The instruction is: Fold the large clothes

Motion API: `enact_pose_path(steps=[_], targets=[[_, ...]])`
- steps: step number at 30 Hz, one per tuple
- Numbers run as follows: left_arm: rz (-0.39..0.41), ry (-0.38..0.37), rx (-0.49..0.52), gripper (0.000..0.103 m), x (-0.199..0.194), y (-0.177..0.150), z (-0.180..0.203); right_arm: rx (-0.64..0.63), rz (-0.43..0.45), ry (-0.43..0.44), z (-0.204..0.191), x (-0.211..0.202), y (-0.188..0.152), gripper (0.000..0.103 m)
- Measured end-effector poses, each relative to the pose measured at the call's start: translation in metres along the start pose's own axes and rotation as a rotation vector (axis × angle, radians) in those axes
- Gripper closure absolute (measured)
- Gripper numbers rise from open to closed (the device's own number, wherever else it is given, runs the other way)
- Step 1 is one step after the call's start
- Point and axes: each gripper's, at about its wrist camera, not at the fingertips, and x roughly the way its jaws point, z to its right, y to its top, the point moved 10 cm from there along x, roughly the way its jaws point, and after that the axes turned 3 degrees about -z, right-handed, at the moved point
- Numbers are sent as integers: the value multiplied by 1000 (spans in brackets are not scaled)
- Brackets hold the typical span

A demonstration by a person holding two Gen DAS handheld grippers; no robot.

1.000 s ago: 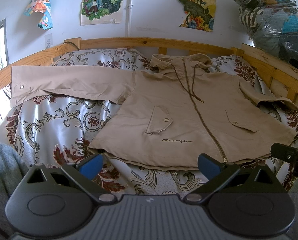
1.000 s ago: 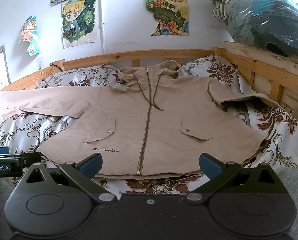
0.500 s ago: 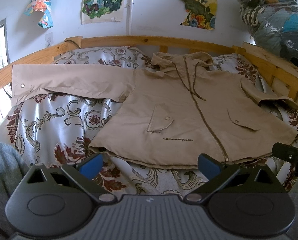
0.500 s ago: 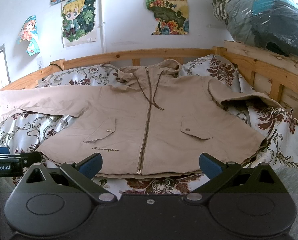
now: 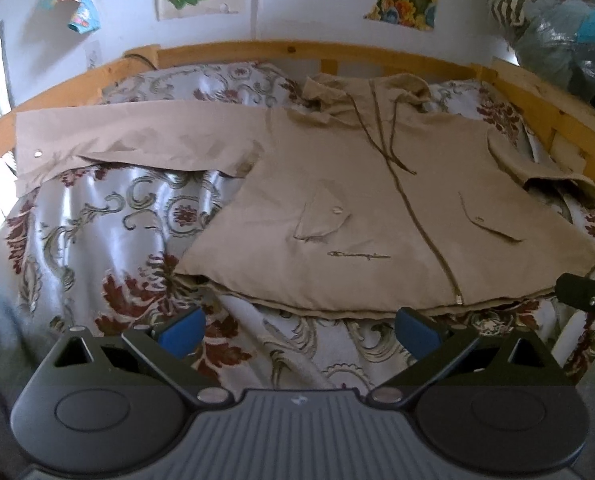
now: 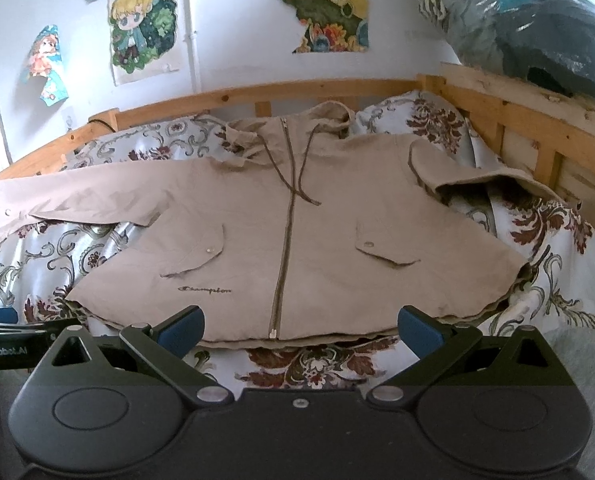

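Note:
A large tan hooded jacket (image 5: 377, 200) (image 6: 297, 232) lies front up on a floral bedspread, zipped, hood toward the headboard. Its left sleeve (image 5: 137, 144) (image 6: 97, 196) stretches straight out to the left; the other sleeve (image 5: 537, 160) (image 6: 457, 168) is bent by the right rail. My left gripper (image 5: 297, 330) hovers open just short of the hem, left of the zipper end. My right gripper (image 6: 299, 330) is open too, in front of the hem near the zipper end. Neither touches the cloth. Each gripper's edge shows in the other's view.
A wooden bed frame (image 6: 237, 100) rails the back and right side (image 6: 537, 132). Bagged bedding (image 6: 537, 20) is piled on the right rail. Posters (image 6: 137, 28) hang on the white wall. The floral bedspread (image 5: 97, 232) lies bare left of the jacket body.
The left gripper has moved forward and tilted downward a little, so the jacket sits higher and larger in its view. The right gripper's view is almost unchanged.

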Motion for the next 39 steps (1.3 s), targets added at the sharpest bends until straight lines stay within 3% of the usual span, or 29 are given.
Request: enact_pose_path(steps=[9,16,20,24,26,30,34,39], targets=[[4,-20,124,1,20,74,44,-30,77,-70,31,-8,40,1],[35,-46,143,1,63,117,81,71,237,-150,123,-37,78,1],[95,-62,13,1,94,105,72,194,329,-199,196,-50,75,1],[34,-31,-8,1,123,86,56,367,317,-269,267,-34,60,11],[-18,2,-25,1,137,77,50,450,286,-345,296,-15,48,16],[-70,-5,-17,1,153,65,52,514,235,-566,340,17,28,16],[-91,-1,31,1,160,53,59,625,253,-568,363,43,23,21],[-110,-5,70,1,164,45,69,748,233,-572,382,70,22,46]])
